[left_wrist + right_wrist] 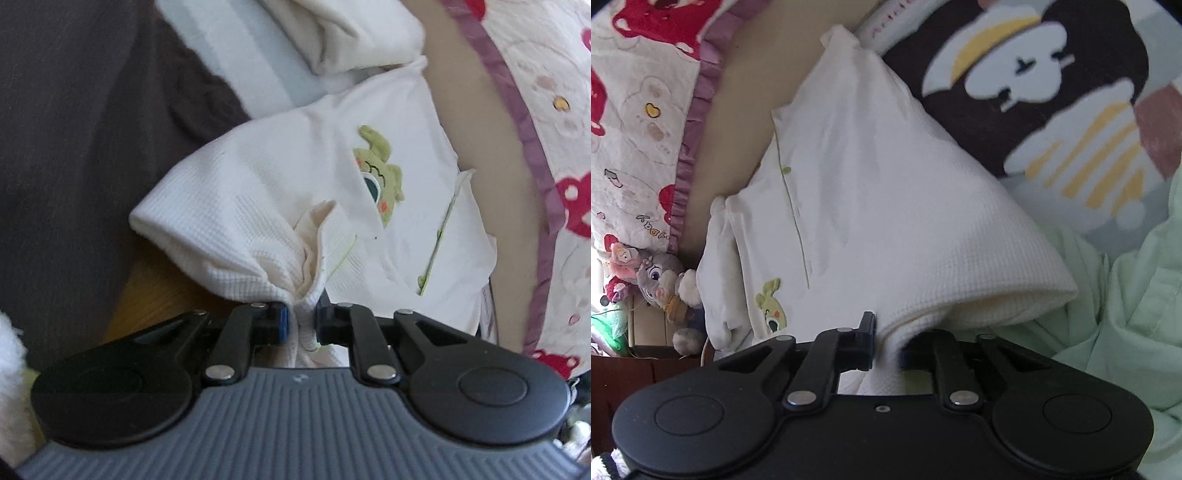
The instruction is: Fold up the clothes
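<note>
Hemmed in on nearly every side. Ahead of the left hand-held gripper (pixel 301 319), bunched white baby garment (pixel 295 177), with dark brown fabric (pixel 74 147) crowding beside it and a ruffled bear-print quilt (pixel 554 110) opposite. Open passage only along the tan strip (pixel 480 110) between garment and quilt. Around the right hand-held gripper (pixel 886 345), pale green bedding (pixel 1126 314), a cartoon-print blanket (pixel 1034 92), stuffed toys (pixel 661 280) nearby.

Bed with tan sheet (pixel 738 122). On it: white waffle garment (pixel 871 206), quilted bear-print blanket (pixel 639 122) at left, pale green cloth (pixel 1126 314) right.
</note>
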`<state>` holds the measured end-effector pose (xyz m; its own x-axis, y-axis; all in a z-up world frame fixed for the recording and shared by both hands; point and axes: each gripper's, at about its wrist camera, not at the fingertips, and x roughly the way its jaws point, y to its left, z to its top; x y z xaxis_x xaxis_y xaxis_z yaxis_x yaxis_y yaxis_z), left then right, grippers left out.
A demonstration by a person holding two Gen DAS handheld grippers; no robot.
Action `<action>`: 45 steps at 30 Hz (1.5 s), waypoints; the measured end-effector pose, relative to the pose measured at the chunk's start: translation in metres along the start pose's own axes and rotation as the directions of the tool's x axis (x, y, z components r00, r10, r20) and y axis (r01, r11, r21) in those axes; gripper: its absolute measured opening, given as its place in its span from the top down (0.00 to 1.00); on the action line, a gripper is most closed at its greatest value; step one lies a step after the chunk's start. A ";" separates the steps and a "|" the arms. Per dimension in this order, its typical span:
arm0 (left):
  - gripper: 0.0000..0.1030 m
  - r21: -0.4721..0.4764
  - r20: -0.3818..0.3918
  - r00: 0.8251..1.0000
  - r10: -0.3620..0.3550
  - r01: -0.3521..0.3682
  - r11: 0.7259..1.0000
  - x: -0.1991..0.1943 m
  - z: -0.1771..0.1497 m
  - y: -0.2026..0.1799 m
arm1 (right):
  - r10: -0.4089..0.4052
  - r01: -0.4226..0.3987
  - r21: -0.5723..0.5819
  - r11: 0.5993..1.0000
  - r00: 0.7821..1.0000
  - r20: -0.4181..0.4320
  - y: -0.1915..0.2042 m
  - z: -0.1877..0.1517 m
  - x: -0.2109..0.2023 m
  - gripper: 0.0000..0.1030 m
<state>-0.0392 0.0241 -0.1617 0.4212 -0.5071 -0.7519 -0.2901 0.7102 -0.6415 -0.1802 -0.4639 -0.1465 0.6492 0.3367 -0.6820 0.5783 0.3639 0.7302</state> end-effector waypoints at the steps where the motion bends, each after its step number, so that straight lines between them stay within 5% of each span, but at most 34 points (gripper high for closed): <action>1: 0.86 -0.009 -0.006 1.000 -0.008 0.008 1.000 0.003 0.001 0.001 | -0.005 0.005 0.018 1.000 1.000 -0.017 -0.004 0.000 0.004 0.67; 2: 0.86 -0.018 -0.011 1.000 -0.017 0.017 1.000 0.005 0.001 0.002 | -0.008 0.010 0.037 0.999 0.999 -0.036 -0.007 0.000 0.008 0.56; 5: 0.79 -0.049 -0.026 0.999 -0.038 0.037 0.998 0.009 0.003 0.009 | -0.003 0.010 0.096 0.995 0.997 -0.077 -0.018 0.000 0.019 0.55; 7: 0.53 -0.053 -0.044 0.998 -0.040 0.037 0.998 0.017 0.004 0.010 | 0.018 -0.011 0.100 0.995 0.998 -0.066 -0.021 0.002 0.020 0.55; 9: 0.44 -0.063 -0.060 0.997 -0.050 0.046 0.997 0.024 0.004 0.011 | 0.032 -0.031 0.036 0.999 0.999 -0.023 -0.017 0.002 0.020 0.59; 11: 0.54 -0.077 -0.073 0.995 -0.065 0.060 0.995 0.031 0.005 0.013 | 0.034 -0.033 -0.067 0.997 0.999 0.012 -0.008 0.002 0.023 0.82; 12: 0.90 -0.070 -0.074 0.995 -0.067 0.062 0.996 0.032 0.005 0.012 | 0.040 -0.035 -0.121 0.992 0.999 0.036 -0.004 0.002 0.024 0.85; 15: 0.90 0.147 0.028 0.999 -0.021 0.017 0.989 0.008 -0.002 -0.017 | 0.093 -0.083 -0.144 0.986 0.993 0.068 -0.002 0.003 0.016 0.88; 18: 0.90 0.350 0.151 0.988 -0.041 -0.014 0.937 -0.024 -0.013 -0.053 | 0.144 -0.129 -0.170 0.977 0.987 0.078 0.003 0.004 -0.001 0.88; 24: 0.90 0.466 0.196 0.976 -0.091 -0.011 0.885 -0.063 -0.027 -0.073 | 0.160 -0.141 -0.232 0.962 0.985 0.062 0.022 -0.002 -0.032 0.89; 32: 0.91 0.468 0.171 0.979 -0.108 0.016 0.884 -0.106 -0.048 -0.063 | 0.180 -0.166 -0.229 0.959 0.983 0.044 0.032 -0.020 -0.075 0.89; 39: 0.90 0.433 0.065 0.998 0.018 -0.045 0.900 -0.072 -0.046 -0.060 | 0.141 -0.133 -0.191 0.973 0.990 0.029 0.018 -0.020 -0.081 0.89; 45: 0.90 0.469 0.008 0.998 0.057 -0.054 0.882 -0.050 -0.023 -0.076 | 0.056 -0.048 -0.251 0.967 0.998 0.023 0.034 0.006 -0.057 0.89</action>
<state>-0.0581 -0.0158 -0.0790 0.4104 -0.4618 -0.7863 0.1244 0.8826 -0.4533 -0.1946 -0.4762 -0.0824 0.6914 0.3366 -0.6393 0.4042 0.5533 0.7284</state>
